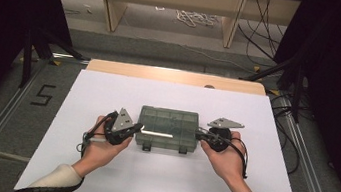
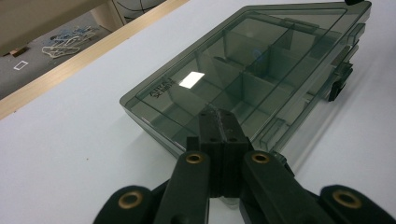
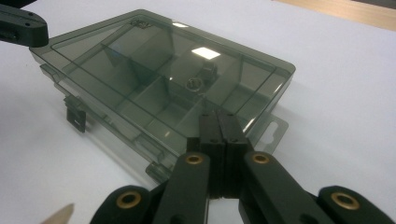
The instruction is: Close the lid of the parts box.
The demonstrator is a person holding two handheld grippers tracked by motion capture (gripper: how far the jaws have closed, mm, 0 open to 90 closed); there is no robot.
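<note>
A smoky, see-through compartment box (image 1: pixel 167 128) is seen lying flat at the centre of the white table sheet (image 1: pixel 108 92), lid down, its two dark latches (image 1: pixel 146 146) on the edge at six o'clock. The left gripper (image 1: pixel 137 128) is held at the box's nine o'clock end, the right gripper (image 1: pixel 199 134) at its three o'clock end, each gripped by a hand (image 1: pixel 100 149) brought in from the bottom.

In the left gripper view the left gripper (image 2: pixel 219 116) is shown with its jaws pressed together, no gap between them, the tips set right at the near edge of the box (image 2: pixel 252 70); whether anything is pinched cannot be told. Dividers are made out through the lid.

In the right gripper view the right gripper (image 3: pixel 219 116) is likewise shown fully closed, tips at the box's (image 3: pixel 154 70) short end beside the clear hanging tab (image 3: pixel 275 130). A small metal part (image 3: pixel 194 84) is spotted inside one compartment. A wooden strip (image 1: pixel 176 76) is glimpsed along the table at twelve o'clock.
</note>
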